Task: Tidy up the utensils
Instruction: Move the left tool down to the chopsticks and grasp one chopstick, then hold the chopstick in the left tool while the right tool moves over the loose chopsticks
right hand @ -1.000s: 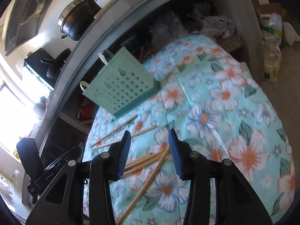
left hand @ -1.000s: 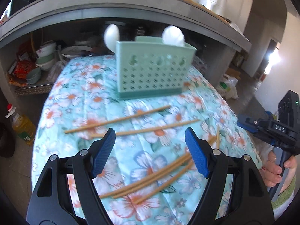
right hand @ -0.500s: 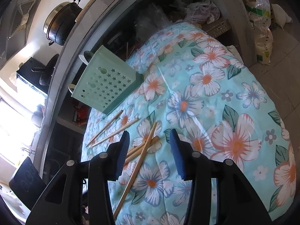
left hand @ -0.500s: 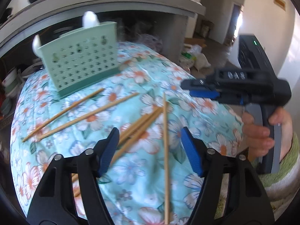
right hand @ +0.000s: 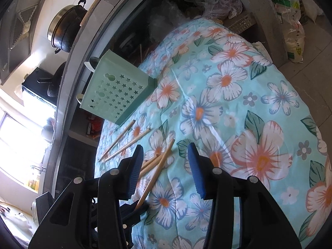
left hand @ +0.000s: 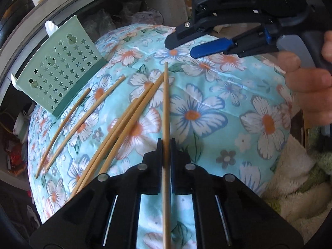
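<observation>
Gripping one chopstick [left hand: 166, 108] partway along its length, the left tool [left hand: 165, 145] should lift it level (clear of the loose pile [left hand: 124, 122]) toward the green caddy [left hand: 60, 70]; the right tool [right hand: 166, 161] hovers half-open, empty.

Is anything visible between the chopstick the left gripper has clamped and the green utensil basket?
Only loose chopsticks lie flat on the cloth between the clamped chopstick and the green basket; nothing upright blocks a lifted carry by the left gripper.

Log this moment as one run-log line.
left gripper: shut on chopstick | right gripper: open, empty | holder: no chopsticks visible inside | loose chopsticks: on cloth
</observation>
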{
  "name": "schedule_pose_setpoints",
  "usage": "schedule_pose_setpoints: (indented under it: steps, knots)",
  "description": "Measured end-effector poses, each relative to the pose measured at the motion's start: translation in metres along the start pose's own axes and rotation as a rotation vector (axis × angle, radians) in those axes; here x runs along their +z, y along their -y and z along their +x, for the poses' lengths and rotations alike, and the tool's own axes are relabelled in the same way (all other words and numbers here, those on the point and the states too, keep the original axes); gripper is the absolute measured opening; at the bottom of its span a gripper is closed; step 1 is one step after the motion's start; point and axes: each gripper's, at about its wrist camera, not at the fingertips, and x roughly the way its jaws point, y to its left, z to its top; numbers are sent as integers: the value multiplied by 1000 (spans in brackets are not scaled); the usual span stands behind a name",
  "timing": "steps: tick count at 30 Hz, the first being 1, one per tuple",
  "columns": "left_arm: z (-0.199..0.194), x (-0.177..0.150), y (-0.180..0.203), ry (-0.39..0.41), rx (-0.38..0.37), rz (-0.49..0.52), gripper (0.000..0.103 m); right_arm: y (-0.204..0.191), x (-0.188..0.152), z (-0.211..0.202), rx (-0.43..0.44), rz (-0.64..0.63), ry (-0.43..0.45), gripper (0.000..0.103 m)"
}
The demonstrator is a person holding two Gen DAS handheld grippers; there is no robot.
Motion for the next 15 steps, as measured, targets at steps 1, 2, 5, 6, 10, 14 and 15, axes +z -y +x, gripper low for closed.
schedule_pose_setpoints:
  steps: [1, 2, 5, 6, 10, 14, 15]
  knots:
    - [-4, -3, -1, -12, -11, 13, 5, 0, 0, -1, 4, 1, -1, 44]
    - [-6, -6, -2, -25, -21, 20, 5, 1, 0, -1, 8, 1, 0, 44]
    - [-10, -15, -7, -74, -56, 13, 5, 0, 0, -3, 19, -5, 5, 44]
    - [-10, -17, -9, -82, -68, 4, 5, 1, 0, -4, 22, -5, 4, 44]
    - [-10, -15, -17, -87, -108, -54, 6, 2, -1, -2, 29, 3, -4, 44]
    - [-4, -5, -27, -96, -171, -128, 9, 3, -2, -2, 37, 5, -6, 44]
    - [-2, -3, -28, -102, -180, -142, 9, 3, -2, -2, 38, 5, -6, 44]
